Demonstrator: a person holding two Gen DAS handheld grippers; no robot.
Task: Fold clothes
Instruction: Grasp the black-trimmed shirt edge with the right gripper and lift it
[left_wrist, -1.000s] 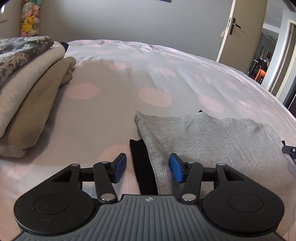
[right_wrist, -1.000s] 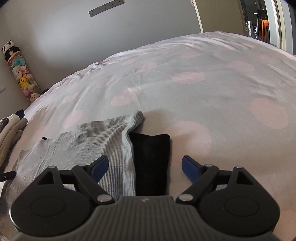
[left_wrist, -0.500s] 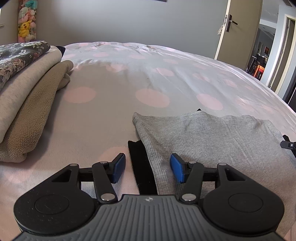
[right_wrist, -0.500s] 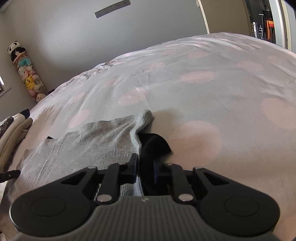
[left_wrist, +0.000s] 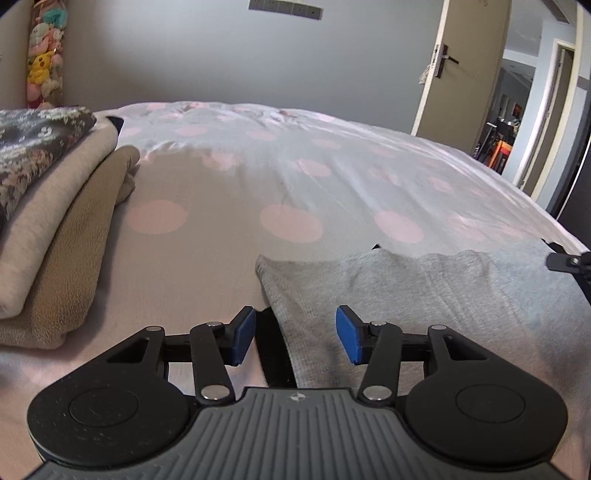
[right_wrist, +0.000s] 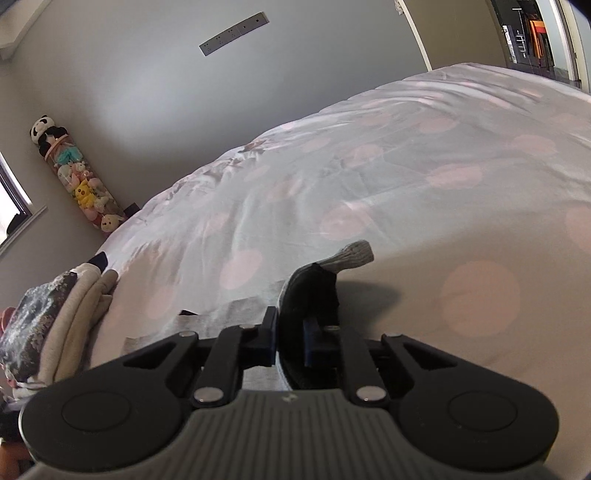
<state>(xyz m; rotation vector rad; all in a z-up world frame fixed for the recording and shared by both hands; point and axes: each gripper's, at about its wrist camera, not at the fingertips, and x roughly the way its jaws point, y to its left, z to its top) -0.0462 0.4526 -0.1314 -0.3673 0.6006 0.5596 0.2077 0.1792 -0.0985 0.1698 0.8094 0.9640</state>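
Note:
A grey ribbed garment (left_wrist: 443, 295) lies flat on the bed, with a black layer (left_wrist: 273, 350) showing under its left edge. My left gripper (left_wrist: 295, 332) hovers low over that edge. Its jaws are closing, the hem lies between the blue pads (left_wrist: 243, 334), and they do not press on it. In the right wrist view my right gripper (right_wrist: 290, 332) is shut on the garment's corner and holds it off the bed. The black layer (right_wrist: 314, 291) and a grey tip (right_wrist: 351, 254) stick up from the jaws. A part of the right gripper (left_wrist: 569, 260) shows at the left view's right edge.
A stack of folded clothes (left_wrist: 55, 221), beige with a dark floral piece on top, sits at the left of the bed (left_wrist: 295, 184), which has a pale cover with pink dots. An open door (left_wrist: 461, 74) stands beyond the bed, and a column of plush toys (right_wrist: 81, 184) fills the corner.
My right gripper closed on the garment's corner and rose with it, so the corner now hangs folded above the bed. The left gripper's pads drew slightly closer; it stayed in place.

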